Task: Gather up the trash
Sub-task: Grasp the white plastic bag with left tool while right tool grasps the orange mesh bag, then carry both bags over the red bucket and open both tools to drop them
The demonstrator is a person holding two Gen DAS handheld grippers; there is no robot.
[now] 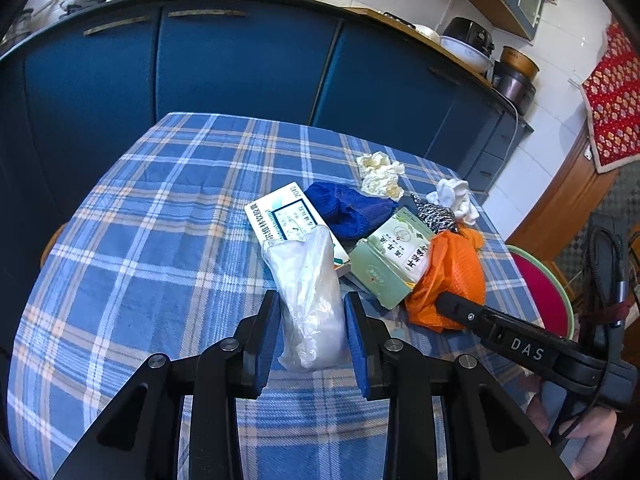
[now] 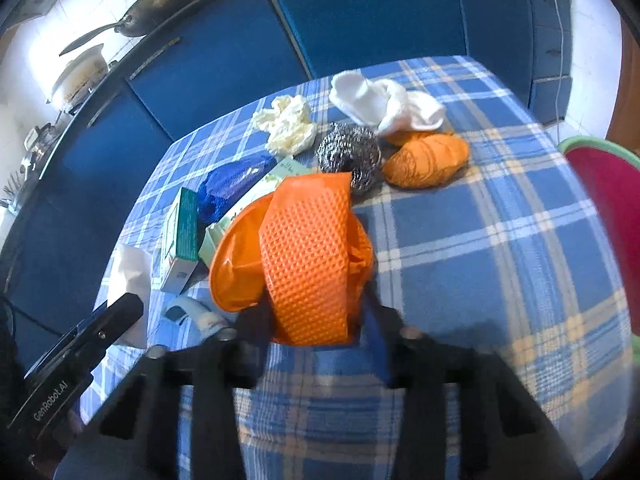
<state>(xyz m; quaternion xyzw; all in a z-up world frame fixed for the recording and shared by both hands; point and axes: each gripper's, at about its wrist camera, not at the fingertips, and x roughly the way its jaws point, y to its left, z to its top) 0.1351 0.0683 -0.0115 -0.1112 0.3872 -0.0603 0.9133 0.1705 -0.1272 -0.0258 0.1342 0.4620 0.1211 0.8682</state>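
L gripper (image 1: 312, 308) spread round clear bag (image 1: 308, 300): light, slippery, crumply; pinch mid-bulk. R gripper (image 2: 316, 320) pinching orange glove (image 2: 308, 256), soft, grippy.

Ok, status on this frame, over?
Left gripper open, jaws astride clear plastic bag. Right gripper shut on orange glove. Boxes and scourer crowd close.
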